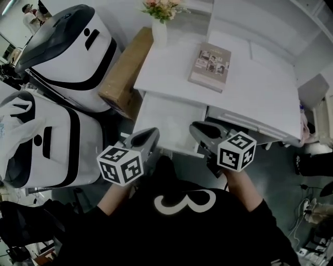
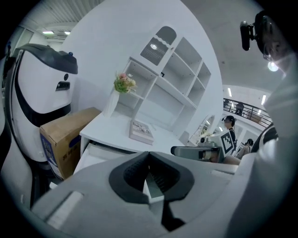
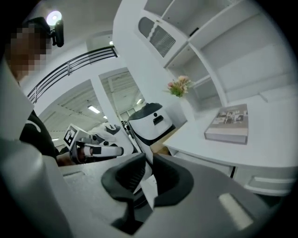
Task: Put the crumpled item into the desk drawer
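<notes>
Against the far wall a white desk (image 1: 250, 91) is set, with open white shelving (image 2: 172, 79) above it. A book (image 1: 209, 66) is laid flat on the desktop, and a white vase (image 1: 159, 32) filled with flowers (image 1: 162, 7) is stood at its far left corner. The desk drawer (image 1: 166, 117) is pulled out toward the near side; what lies in its blurred white inside cannot be told. A cardboard box (image 1: 124, 70) is stood just left of the desk, beside two white machines (image 1: 73, 49). The left gripper (image 2: 149, 154) is held near the drawer's near edge, its jaws closed together at the tips. The right gripper (image 3: 148, 159) is held to its right, jaws narrowly parted, with only an unclear white patch seen between the pads. The crumpled item cannot be picked out in any view.
</notes>
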A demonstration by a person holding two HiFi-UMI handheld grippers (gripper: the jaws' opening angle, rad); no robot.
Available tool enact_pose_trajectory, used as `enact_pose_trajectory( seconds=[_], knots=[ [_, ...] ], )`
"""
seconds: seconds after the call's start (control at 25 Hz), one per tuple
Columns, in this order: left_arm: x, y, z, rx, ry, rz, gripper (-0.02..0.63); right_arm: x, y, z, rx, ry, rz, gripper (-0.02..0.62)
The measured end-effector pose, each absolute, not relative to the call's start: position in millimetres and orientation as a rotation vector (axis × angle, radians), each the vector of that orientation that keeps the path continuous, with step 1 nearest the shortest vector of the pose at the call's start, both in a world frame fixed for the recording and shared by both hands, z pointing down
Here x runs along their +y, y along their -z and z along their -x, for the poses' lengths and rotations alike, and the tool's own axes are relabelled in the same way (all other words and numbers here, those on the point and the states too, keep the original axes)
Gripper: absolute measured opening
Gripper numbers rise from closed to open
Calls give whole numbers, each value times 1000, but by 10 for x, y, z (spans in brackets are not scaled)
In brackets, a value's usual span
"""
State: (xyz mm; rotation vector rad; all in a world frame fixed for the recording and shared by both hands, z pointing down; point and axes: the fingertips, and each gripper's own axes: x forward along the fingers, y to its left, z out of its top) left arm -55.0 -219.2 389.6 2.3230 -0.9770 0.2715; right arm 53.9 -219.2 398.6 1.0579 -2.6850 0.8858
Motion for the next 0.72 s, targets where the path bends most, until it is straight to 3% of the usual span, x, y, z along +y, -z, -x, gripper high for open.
enact_pose_trajectory(
  seconds=[0.16,0.72],
  knots=[
    [-2009,-3614,427,-954,-232,-2389,9,-1901,-3653,-530,-2771,-768,-996,3],
    [-1541,-3057,198,-894,-131,-2522,9,-1366,-3027,-624,-2914,-607,-1001,3]
  ],
)
